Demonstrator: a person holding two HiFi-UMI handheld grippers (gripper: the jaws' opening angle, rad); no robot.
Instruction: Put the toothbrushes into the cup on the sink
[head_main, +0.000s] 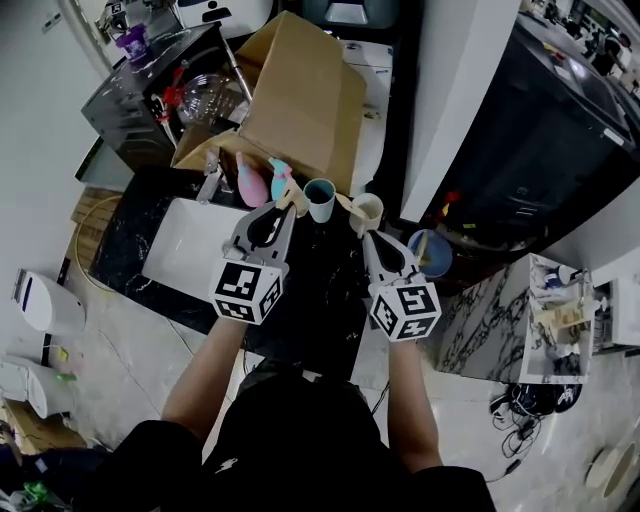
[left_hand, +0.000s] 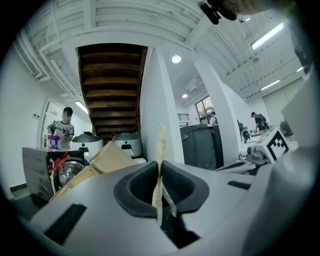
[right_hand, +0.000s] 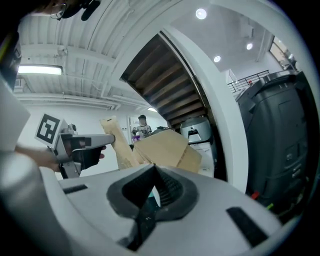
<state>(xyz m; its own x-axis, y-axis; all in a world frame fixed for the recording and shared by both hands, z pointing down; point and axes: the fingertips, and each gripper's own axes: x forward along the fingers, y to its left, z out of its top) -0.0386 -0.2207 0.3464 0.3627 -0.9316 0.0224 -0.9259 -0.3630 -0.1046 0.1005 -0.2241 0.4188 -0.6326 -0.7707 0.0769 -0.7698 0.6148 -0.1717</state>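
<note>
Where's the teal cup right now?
Head view, centre: the teal cup stands on the black counter, left of the beige cup, in front of the cardboard box.

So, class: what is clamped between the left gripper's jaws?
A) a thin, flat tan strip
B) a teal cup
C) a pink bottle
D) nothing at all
A: in its own view the left gripper is shut on a thin tan strip, which stands edge-on and pokes out past the jaw tips. In the head view the teal cup and the pink bottle stand free of it.
</note>
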